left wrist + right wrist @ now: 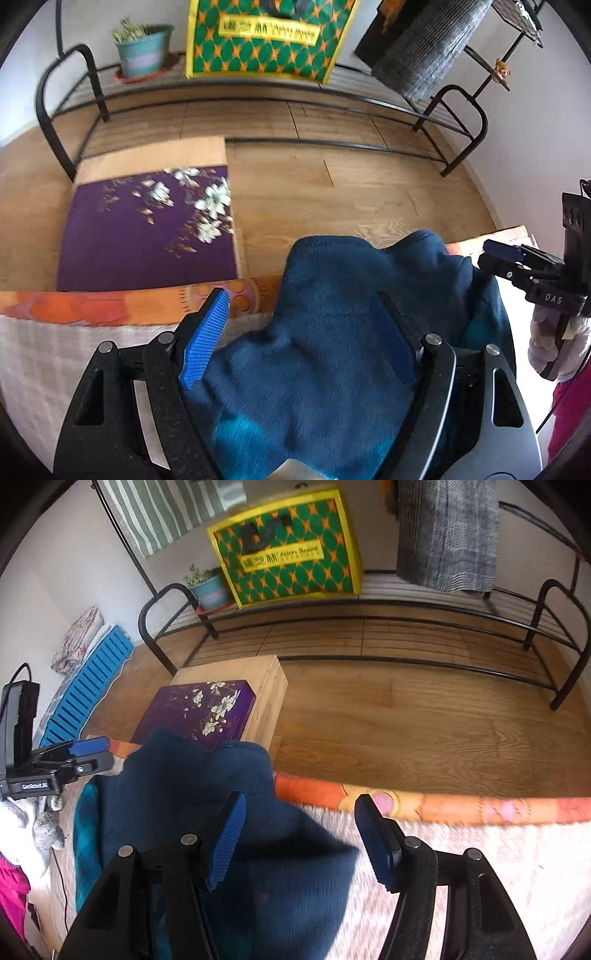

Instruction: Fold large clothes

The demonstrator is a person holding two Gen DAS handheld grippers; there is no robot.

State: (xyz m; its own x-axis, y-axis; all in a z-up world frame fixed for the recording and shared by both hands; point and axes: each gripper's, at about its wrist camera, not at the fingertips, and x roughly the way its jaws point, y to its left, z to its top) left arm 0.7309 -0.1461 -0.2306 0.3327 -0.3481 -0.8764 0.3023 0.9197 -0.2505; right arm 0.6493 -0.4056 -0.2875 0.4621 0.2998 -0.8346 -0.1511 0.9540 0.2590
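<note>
**While Hanging Over the Mat's Edge: Blue Fleece Caught Between Two Sets of Jaws**

While scanning for readable writing, finding just one clear mark: "DAS" in pale capitals on the black body of the right gripper (495, 258), seen from the left wrist. Showing a yellow label with Chinese characters and a smeared line of Latin letters on the green-and-orange bag (266, 37) on the metal rack (85, 74), too blurred for reading in either view. Carrying a small white label on the left gripper's body in the right wrist view, likewise illegible.

Bulging up between the fingers of the left gripper (303, 299): the blue fleece garment (325, 350), filling the gap from side to side, brushing the lower part of the blue left pad and overlapping the black right finger. Standing wide apart, those jaws, though whether pressing on the fleece or merely surrounding it, not telling from these views.

Standing released, the right gripper (302, 799): a corner of the fleece lying against its left pad, the right pad hanging free with the pale mat (461, 849) showing in the gap.

Heaping between the two tools, the garment is lying over the mat's orange border, just in front of the purple flowered box (147, 229) sitting on the wooden floor (369, 192).
</note>
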